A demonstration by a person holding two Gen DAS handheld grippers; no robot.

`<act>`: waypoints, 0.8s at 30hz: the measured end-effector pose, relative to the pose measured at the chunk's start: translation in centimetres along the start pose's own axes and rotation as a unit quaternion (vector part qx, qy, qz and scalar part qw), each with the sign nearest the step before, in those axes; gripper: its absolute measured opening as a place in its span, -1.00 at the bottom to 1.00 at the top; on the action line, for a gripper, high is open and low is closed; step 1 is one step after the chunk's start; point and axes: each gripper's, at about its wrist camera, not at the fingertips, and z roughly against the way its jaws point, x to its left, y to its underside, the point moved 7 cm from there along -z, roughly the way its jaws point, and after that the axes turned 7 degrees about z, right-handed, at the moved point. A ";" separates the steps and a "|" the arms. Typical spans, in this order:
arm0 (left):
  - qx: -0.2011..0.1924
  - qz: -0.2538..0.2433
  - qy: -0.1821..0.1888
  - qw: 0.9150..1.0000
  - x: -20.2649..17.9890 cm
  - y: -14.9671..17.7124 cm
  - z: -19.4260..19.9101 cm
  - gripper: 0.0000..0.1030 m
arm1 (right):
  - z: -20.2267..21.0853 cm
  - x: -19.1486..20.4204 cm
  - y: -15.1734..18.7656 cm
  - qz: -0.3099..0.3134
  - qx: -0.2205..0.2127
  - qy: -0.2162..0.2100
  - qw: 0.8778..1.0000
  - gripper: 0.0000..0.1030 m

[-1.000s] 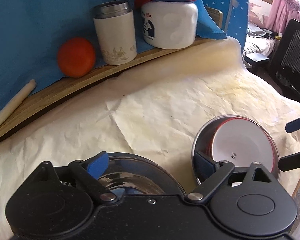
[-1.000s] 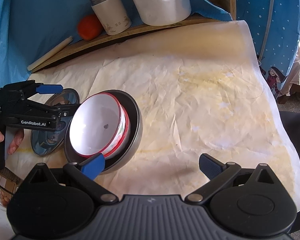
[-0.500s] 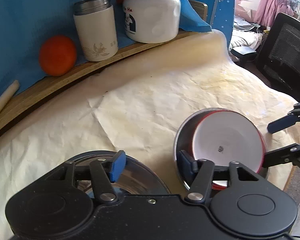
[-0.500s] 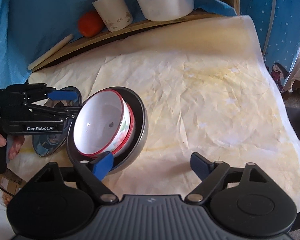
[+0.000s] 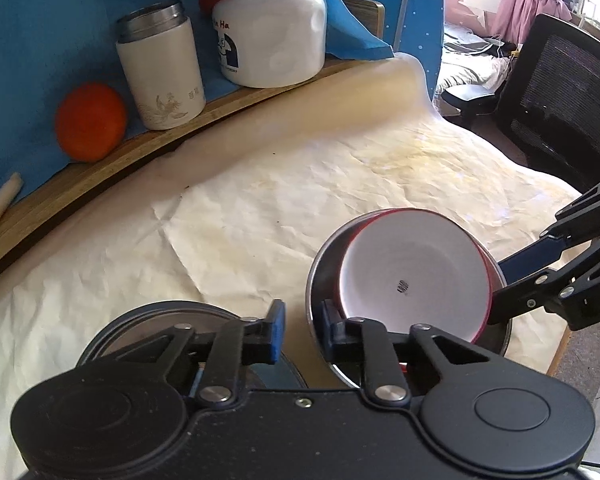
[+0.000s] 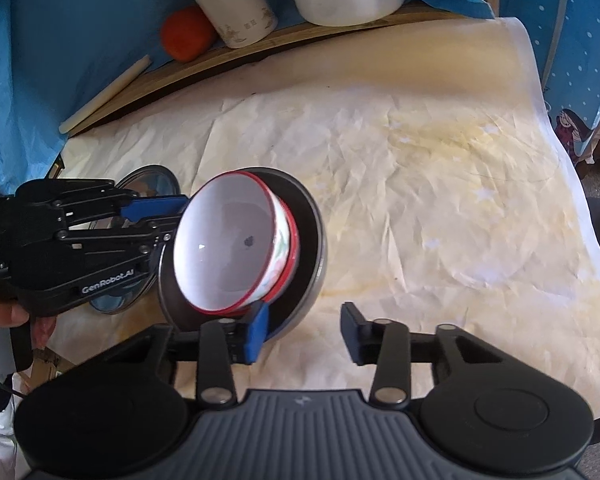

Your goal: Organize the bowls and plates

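- Red-rimmed bowl (image 6: 236, 248) sits nested inside the steel bowl (image 6: 308, 240), tilted, on the papered worktop (image 6: 420, 200); nesting looks done.
- Steel plate (image 5: 156, 316) lies flat just left of the steel bowl, not yet stacked.
- Left claw (image 5: 300, 336) closing, jaws narrow across the steel bowl's rim.
- Right claw (image 6: 302, 334) closing on the steel bowl's near rim, gap still visible.
- Judgement: roughly midway; pair to be moved, plate remains.

Bowls near the table's (image 6: 420, 168) front-left corner.
A bowl (image 6: 228, 248) sits tilted in a metal bowl (image 6: 308, 248); a plate (image 6: 156, 184) lies left; tomato (image 5: 90, 120), flask (image 5: 160, 68) and jug (image 5: 268, 36) line the back shelf (image 5: 140, 152).
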 end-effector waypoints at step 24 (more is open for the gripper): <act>-0.004 0.037 -0.003 0.999 -0.2 0.7 0.3 -0.85 | -0.5 0.2 -1.0 0.024 0.007 0.030 0.999 -0.65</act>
